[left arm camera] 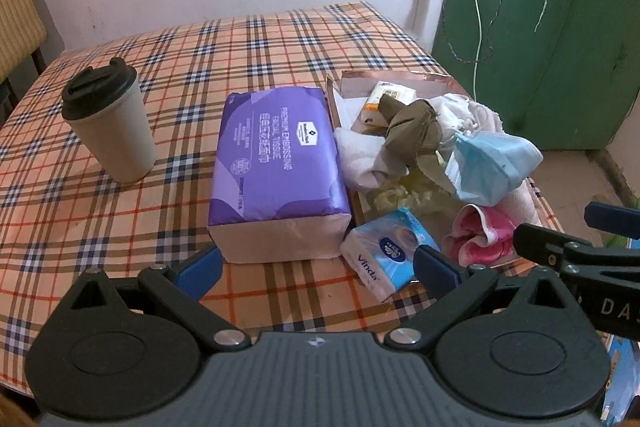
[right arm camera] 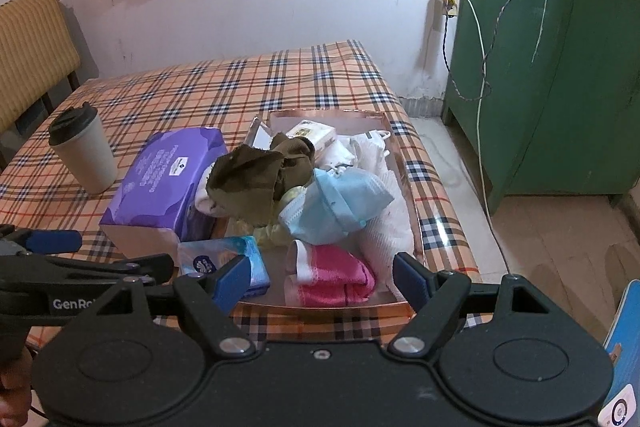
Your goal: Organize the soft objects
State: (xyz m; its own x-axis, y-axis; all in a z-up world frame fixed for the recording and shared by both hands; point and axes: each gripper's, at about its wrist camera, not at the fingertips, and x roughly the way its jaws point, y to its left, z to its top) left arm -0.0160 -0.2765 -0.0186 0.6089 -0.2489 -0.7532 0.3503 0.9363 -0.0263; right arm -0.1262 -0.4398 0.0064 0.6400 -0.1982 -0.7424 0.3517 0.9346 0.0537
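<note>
Two grippers, both with jaws spread wide and nothing between them. Left gripper (left arm camera: pixel 318 267) hovers low over the plaid tablecloth (left arm camera: pixel 208 67), just short of the purple tissue pack (left arm camera: pixel 276 163). Right gripper (right arm camera: pixel 322 277) sits at the near edge of the tray (right arm camera: pixel 408 187), its fingers to either side of the pink cloth (right arm camera: pixel 336 277) as seen from the wrist (contact can't be told).

Tray is piled with soft stuff: pink cloth at the near end, blue face mask (right arm camera: pixel 340 205) on a white towel (right arm camera: pixel 384 223), olive-brown cloth (right arm camera: pixel 256 183) on top toward the left, small white box (right arm camera: pixel 312 135) at the far end. Small blue tissue packet (right arm camera: pixel 228 259) lies at the tray's near-left corner, touching the purple pack. Lidded cup (left arm camera: pixel 108 123) stands upright to the left, well apart from the tray.
</note>
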